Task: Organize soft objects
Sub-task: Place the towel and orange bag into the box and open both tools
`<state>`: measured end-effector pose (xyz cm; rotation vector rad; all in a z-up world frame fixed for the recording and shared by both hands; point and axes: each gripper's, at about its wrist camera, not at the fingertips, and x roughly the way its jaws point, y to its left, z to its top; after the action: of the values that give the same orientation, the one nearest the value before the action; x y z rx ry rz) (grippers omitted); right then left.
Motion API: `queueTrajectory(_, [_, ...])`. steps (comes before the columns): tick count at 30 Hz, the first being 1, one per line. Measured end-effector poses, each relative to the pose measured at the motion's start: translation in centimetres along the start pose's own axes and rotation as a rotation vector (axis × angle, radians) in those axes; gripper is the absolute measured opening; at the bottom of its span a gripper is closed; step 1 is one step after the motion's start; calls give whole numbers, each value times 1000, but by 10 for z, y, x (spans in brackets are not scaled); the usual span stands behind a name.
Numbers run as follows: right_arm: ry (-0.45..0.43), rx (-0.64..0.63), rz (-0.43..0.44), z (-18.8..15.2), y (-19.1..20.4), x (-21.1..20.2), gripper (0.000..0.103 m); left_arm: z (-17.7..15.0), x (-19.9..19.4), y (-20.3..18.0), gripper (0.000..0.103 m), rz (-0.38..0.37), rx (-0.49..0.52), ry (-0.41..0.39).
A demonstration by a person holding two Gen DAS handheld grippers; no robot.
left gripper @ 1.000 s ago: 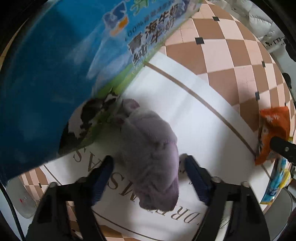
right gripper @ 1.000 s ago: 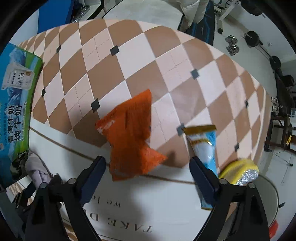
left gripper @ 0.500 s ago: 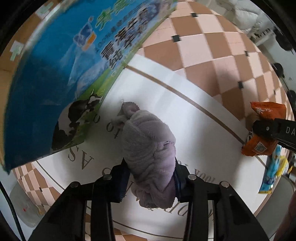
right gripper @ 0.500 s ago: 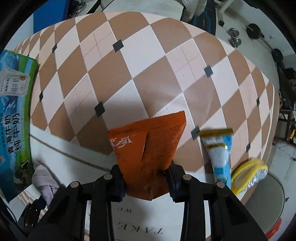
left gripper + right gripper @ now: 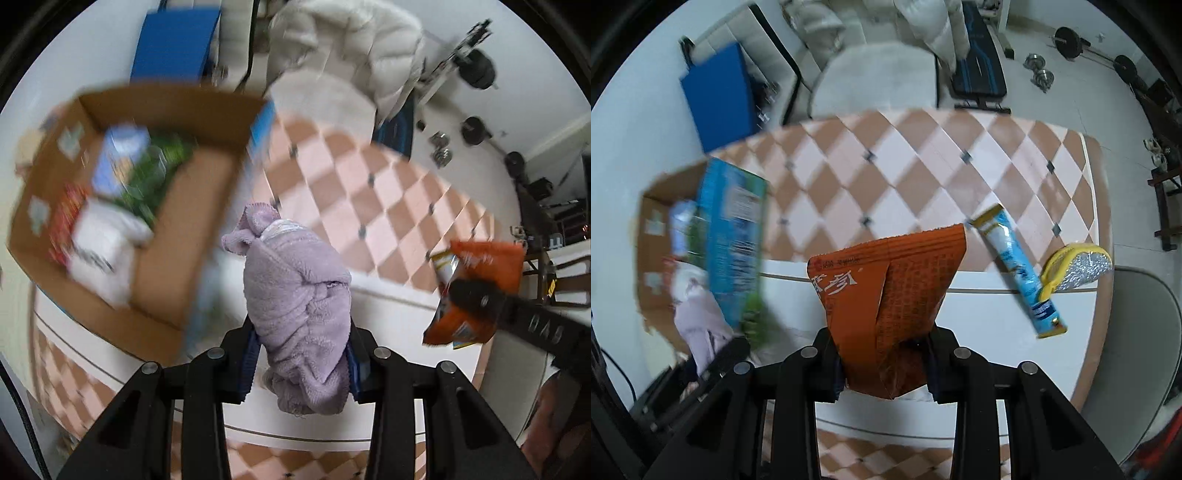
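Observation:
My left gripper [image 5: 300, 363] is shut on a rolled lilac towel [image 5: 295, 295] and holds it in the air above the table. My right gripper [image 5: 884, 365] is shut on an orange snack bag [image 5: 890, 295], also lifted; the bag shows in the left wrist view [image 5: 476, 288] at the right. An open cardboard box [image 5: 177, 236] with a blue printed side [image 5: 733, 236] stands at the left and holds several soft packets. The lilac towel shows at the lower left of the right wrist view [image 5: 701, 332].
A blue and gold tube packet [image 5: 1015, 269] and a yellow-rimmed scrubber [image 5: 1075, 269] lie on the checked tablecloth [image 5: 923, 177] at the right. A chair [image 5: 871, 77], a blue panel [image 5: 720, 96] and gym weights [image 5: 1071, 40] stand beyond the table.
Both grippers closed on their objects and have risen from the table, the left with the towel, the right with the orange bag. The open top of the box has come into view.

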<state>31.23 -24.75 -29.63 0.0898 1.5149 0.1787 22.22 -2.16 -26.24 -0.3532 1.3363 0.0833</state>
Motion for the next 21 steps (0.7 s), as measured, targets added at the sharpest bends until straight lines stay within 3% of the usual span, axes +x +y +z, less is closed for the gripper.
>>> queueTrajectory(4, [-67, 2, 65, -11, 60, -28, 35, 32, -41, 45, 35, 26, 53, -62])
queueTrajectory(10, [-88, 4, 161, -11, 167, -28, 35, 80, -58, 128, 35, 66, 86, -59])
queueTrajectory(15, [-65, -5, 136, -15, 235, 4, 35, 98, -43, 183, 35, 97, 116, 20])
queueTrajectory(21, [13, -24, 36, -27, 275, 60, 35, 119, 0, 224, 36, 137, 134, 121])
